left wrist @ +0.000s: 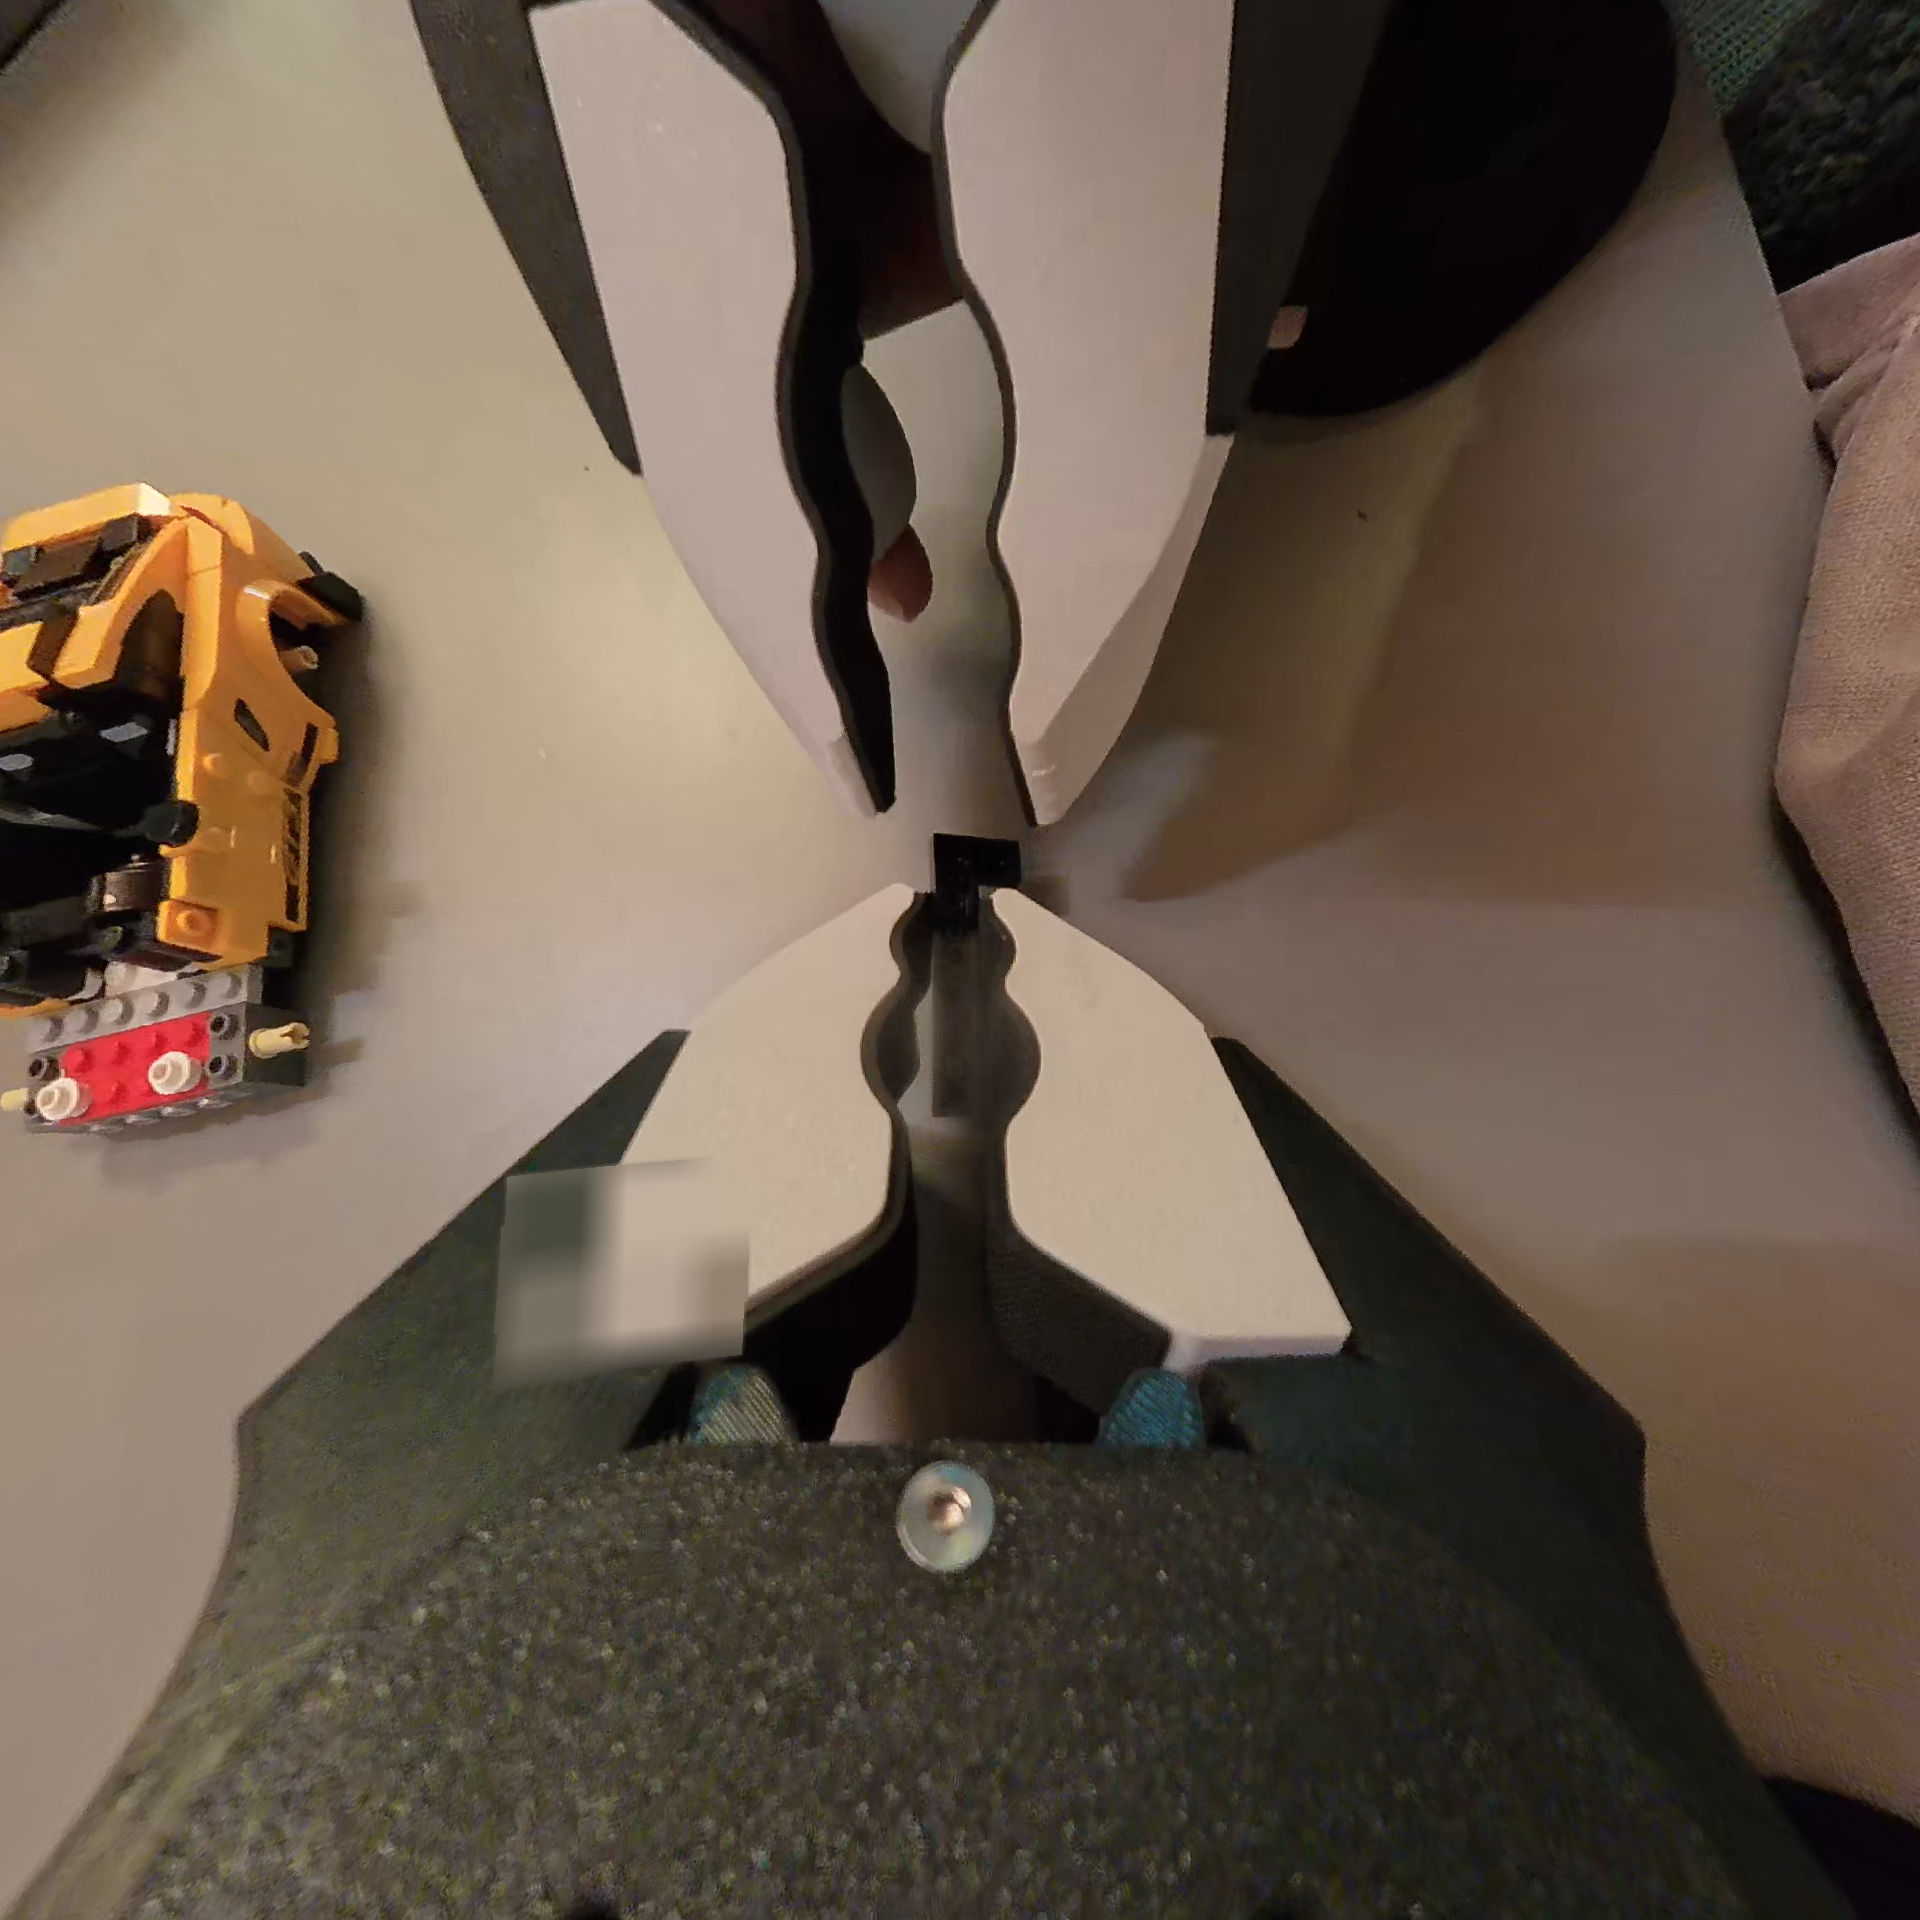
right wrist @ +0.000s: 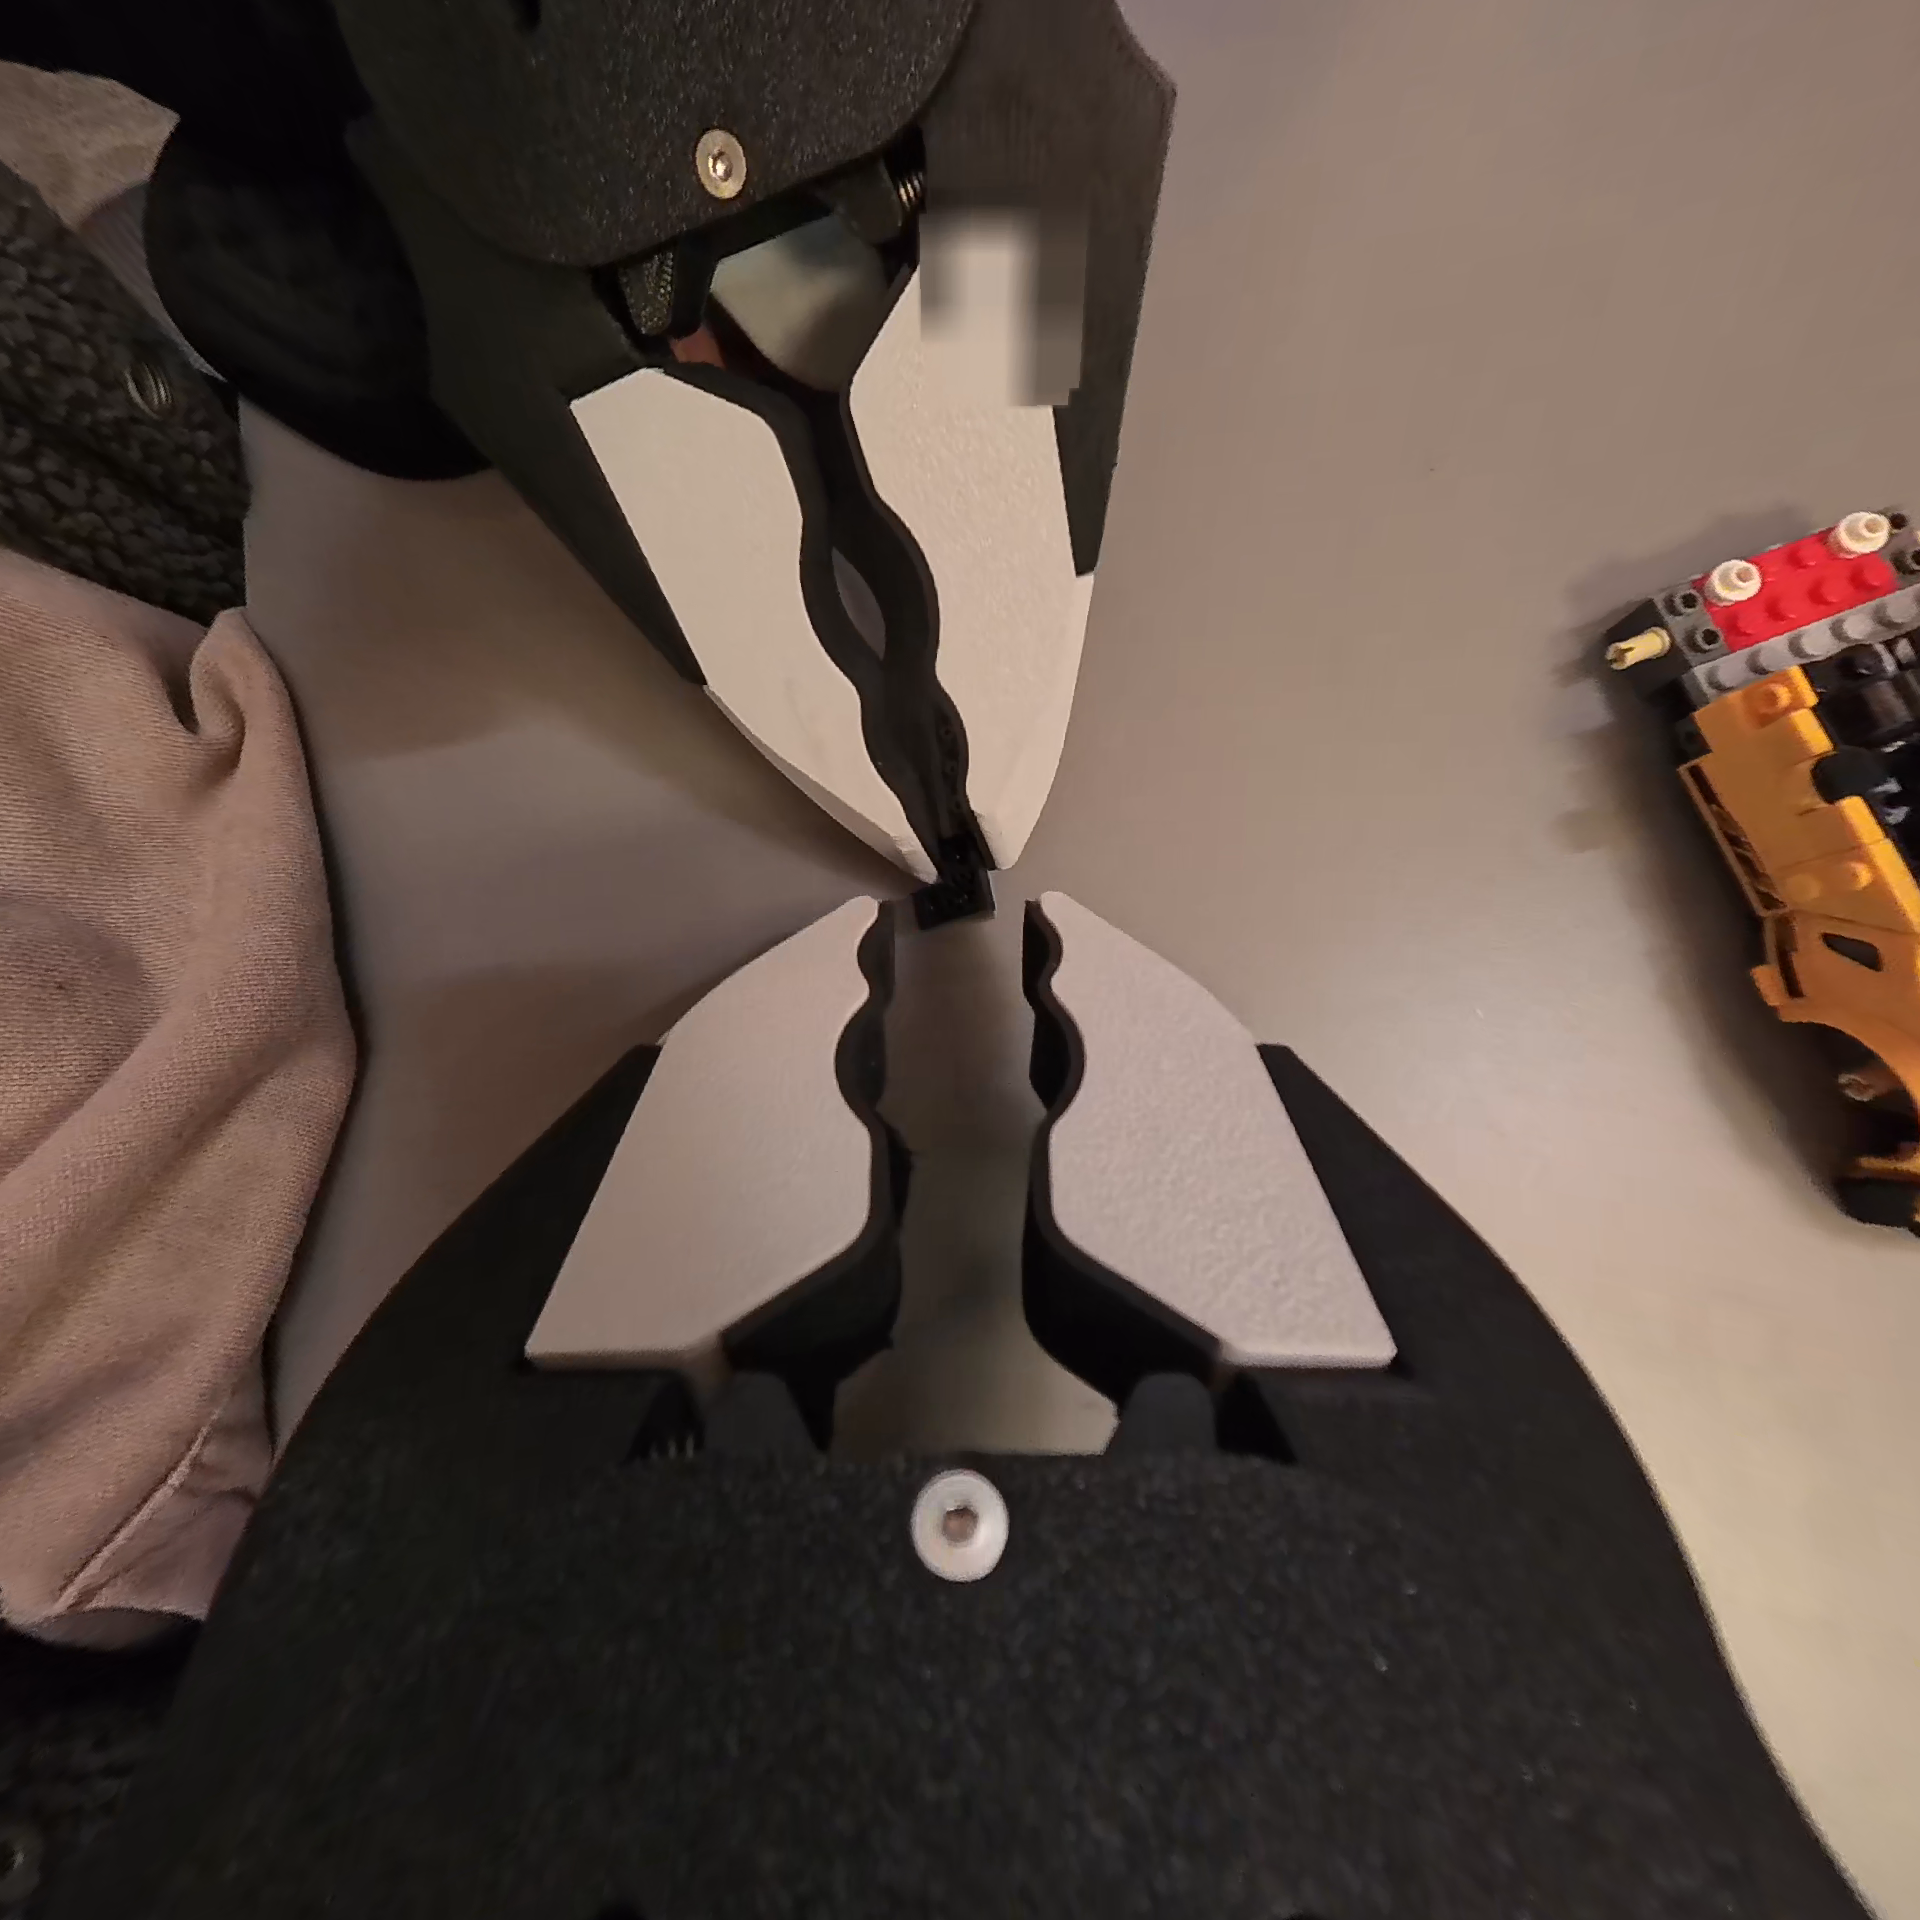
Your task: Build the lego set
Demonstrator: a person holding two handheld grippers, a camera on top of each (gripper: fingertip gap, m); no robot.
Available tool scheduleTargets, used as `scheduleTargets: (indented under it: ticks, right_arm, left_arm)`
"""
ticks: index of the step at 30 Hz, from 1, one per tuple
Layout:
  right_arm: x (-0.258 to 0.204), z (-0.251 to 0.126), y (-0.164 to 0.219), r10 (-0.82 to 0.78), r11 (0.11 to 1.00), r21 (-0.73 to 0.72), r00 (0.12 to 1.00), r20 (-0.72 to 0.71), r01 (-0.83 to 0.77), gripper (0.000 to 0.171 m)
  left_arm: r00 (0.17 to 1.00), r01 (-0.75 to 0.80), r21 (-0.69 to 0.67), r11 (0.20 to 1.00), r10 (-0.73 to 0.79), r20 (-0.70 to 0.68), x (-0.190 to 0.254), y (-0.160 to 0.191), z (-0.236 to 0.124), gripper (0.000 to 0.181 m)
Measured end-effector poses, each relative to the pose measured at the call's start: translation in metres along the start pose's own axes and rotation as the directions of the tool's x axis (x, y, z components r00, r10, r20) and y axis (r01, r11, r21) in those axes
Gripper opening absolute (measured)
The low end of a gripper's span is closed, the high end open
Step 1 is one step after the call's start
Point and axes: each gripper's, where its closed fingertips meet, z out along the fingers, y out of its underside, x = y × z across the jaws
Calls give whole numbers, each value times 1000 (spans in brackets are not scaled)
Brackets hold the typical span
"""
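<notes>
My left gripper (left wrist: 958, 900) is shut on a small black lego piece (left wrist: 971, 868), whose end sticks out past the fingertips. My right gripper (right wrist: 958, 910) faces it tip to tip with its jaws open, and the black piece (right wrist: 954, 896) sits just at their mouth. The right gripper also shows at the top of the left wrist view (left wrist: 958, 810), and the left gripper at the top of the right wrist view (right wrist: 961, 860). A partly built yellow and black lego car (left wrist: 156, 810) with a red and grey end lies on the table off to the side; it also shows in the right wrist view (right wrist: 1808, 831).
The pale table (left wrist: 468, 520) carries everything. A beige cloth (right wrist: 135, 1039) lies along the table edge beside the grippers, also seen in the left wrist view (left wrist: 1860, 727). A dark knitted item (right wrist: 94, 447) and a black round object (left wrist: 1455, 208) sit near it. The dark knitted item (right wrist: 94, 447) is about equally far from each gripper, around 20 cm.
</notes>
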Motion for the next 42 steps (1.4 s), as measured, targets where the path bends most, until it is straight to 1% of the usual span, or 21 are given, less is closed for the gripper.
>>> scheduleTargets:
  ticks: [4, 6, 9, 11, 13, 17, 22, 25, 33, 36, 40, 42]
  right_arm:
    - [2, -7, -7, 37, 998, 55, 999, 4, -37, 24]
    - [5, -15, -14, 74, 991, 113, 997, 16, -75, 24]
    - [15, -37, -24, 166, 959, 223, 985, 44, -172, 25]
    - [21, -50, -21, 251, 927, 267, 965, 80, -264, 25]
    - [24, -54, -13, 335, 894, 275, 936, 112, -353, 25]
    - [18, -44, 0, 462, 833, 231, 862, 206, -502, 28]
    - [15, -32, -7, 581, 721, 200, 737, 346, -663, 28]
    - [15, -27, -12, 605, 687, 194, 699, 380, -700, 28]
    - [6, -15, -23, 618, 657, 161, 648, 445, -737, 26]
    - [4, -14, -27, 615, 645, 160, 632, 472, -747, 22]
    - [3, -17, -32, 600, 632, 190, 629, 494, -752, 10]
    - [4, -20, -36, 585, 630, 218, 640, 498, -745, 10]
  left_arm:
    - [1000, 2, 8, 1000, -2, 8, -2, -1, -1, 8]
    - [1000, 2, 14, 1000, -2, 14, -3, -2, -2, 8]
    - [1000, 3, 25, 1000, -4, 26, -5, -4, -4, 8]
    - [999, 5, 34, 999, -6, 33, -6, -5, -6, 8]
    - [999, 5, 48, 999, -7, 38, -7, -8, -7, 8]
    - [999, -6, 72, 997, 2, 53, -8, -14, -11, 8]
    - [997, -12, 104, 994, 4, 83, -11, -20, -17, 8]
    - [996, -11, 111, 994, 1, 91, -12, -21, -18, 8]
    - [993, -24, 129, 991, 8, 117, -15, -25, -23, 8]
    - [988, -51, 131, 990, 31, 151, -17, -28, -26, 8]
    - [973, -109, 126, 986, 80, 219, -20, -32, -30, 8]
    - [960, -142, 122, 982, 106, 258, -22, -35, -33, 8]
